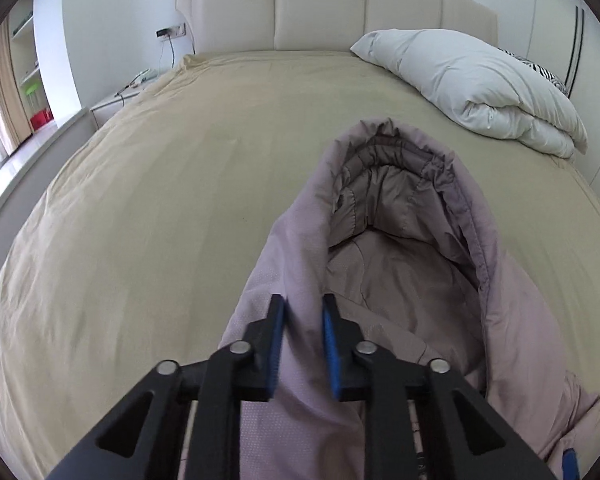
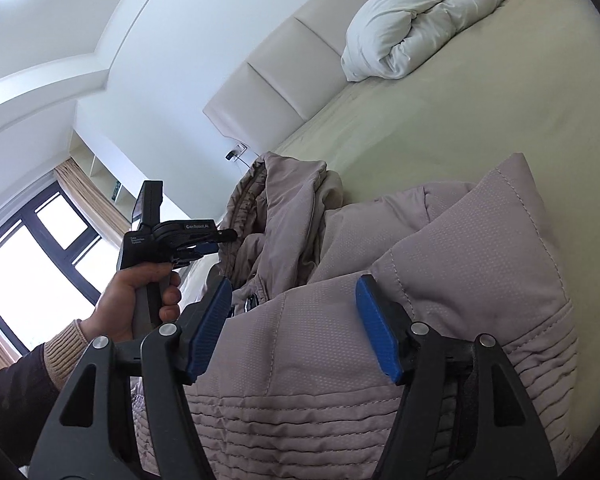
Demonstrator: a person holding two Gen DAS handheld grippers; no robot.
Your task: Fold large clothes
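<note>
A dusty-pink padded hooded jacket lies on the beige bed. In the left wrist view its open hood faces the headboard. My left gripper is shut on a fold of the jacket's edge beside the hood; it also shows in the right wrist view, held in a hand and pinching the hood rim. My right gripper has its jaws wide apart around a thick padded part of the jacket with elastic ribbing; the blue pads do not squeeze the fabric.
A folded white duvet lies at the bed's far right near the cream headboard. A white nightstand with cables stands at the far left. A window with curtains is at the left.
</note>
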